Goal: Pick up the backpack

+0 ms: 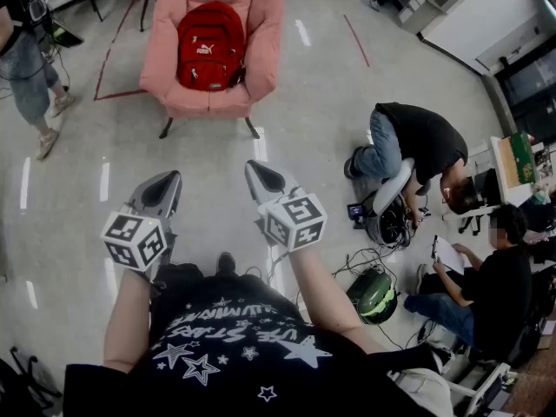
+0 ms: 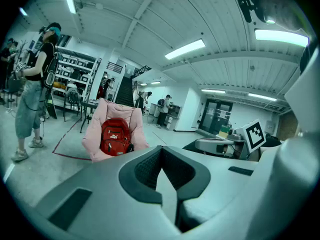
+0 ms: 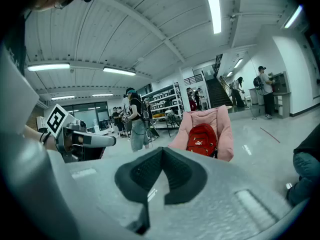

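Your left tongs and your right tongs are both pressed together with nothing between them. In each gripper view the dark pads meet along one line. The two hang side by side over the floor, a little apart. Their noses face the armchair, and each has its marker cube close to your wrist.

The backpack is red with a white logo. It stands upright on the seat of the pink armchair and leans against its back. It lies straight ahead of you and well apart from both tongs. From the left gripper view it sits a little left of the closed pads, and from the right gripper view a little right of them.

The armchair stands on thin dark legs on the pale grey floor. A red tape line runs along the floor on its left. Beyond that line a person in short jeans stands at the left edge.

Off to your right, a person in a dark top crouches low over some gear with cables. Farther right, a seated person holds a sheet of paper. A dark green rounded thing lies on the floor by the cables, near your right arm.
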`<state>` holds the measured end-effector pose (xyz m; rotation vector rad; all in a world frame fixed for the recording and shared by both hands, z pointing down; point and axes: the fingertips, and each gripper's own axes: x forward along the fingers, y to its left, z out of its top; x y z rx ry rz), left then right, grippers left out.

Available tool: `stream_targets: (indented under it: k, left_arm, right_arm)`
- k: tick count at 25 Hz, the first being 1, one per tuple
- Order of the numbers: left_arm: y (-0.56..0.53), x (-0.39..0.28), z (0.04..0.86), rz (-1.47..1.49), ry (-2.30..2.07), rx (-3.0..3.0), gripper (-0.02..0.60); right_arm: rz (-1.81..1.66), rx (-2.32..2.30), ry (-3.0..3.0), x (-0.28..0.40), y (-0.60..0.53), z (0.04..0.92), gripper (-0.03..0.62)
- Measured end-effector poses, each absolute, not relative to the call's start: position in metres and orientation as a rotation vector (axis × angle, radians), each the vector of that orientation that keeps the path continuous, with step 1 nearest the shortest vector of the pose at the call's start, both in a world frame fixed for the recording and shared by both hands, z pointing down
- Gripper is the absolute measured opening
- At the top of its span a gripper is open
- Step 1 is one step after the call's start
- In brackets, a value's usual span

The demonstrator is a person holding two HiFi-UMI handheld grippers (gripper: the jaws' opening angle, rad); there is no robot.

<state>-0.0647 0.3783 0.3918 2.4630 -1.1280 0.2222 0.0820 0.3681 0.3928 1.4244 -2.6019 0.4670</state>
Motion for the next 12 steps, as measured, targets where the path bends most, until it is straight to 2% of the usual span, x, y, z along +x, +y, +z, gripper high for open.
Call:
stream_targets:
  k: [12]
  left_arm:
    - [0.3776, -0.0594, 0.4008, 0.226, -1.144, 2.436, 0.008]
  right_arm:
    - [0.474, 1.415, -2.62, 0.0871, 0.368, 0.4, -0.002]
